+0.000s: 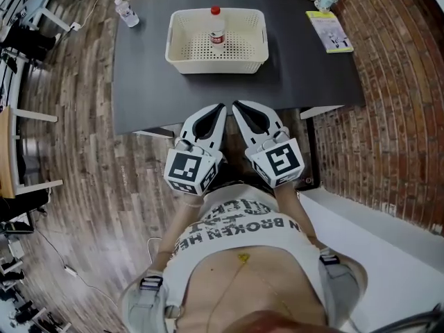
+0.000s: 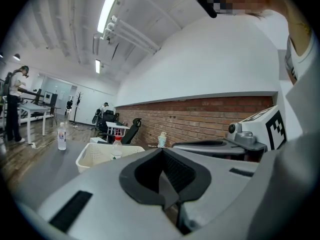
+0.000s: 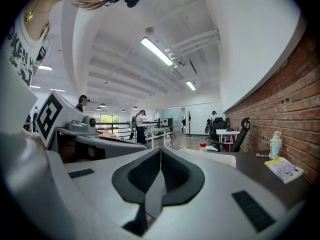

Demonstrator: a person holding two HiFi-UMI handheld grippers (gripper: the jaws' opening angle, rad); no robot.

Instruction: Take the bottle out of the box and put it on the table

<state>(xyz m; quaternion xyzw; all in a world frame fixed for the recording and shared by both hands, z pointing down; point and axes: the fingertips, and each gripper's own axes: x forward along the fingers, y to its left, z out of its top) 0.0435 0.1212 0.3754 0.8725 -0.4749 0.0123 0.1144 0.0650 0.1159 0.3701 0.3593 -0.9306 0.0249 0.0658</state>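
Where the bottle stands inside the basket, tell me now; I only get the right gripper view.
Observer: The bottle stands upright in the basket, about midway between its side walls.
Operator: Report the jaws of the left gripper.
Observer: Its jaws are shut, with nothing between them.
Operator: Give both grippers' place against the table.
Observer: In the head view, the left gripper and the right gripper sit side by side, tips over the table's near edge, short of the basket.
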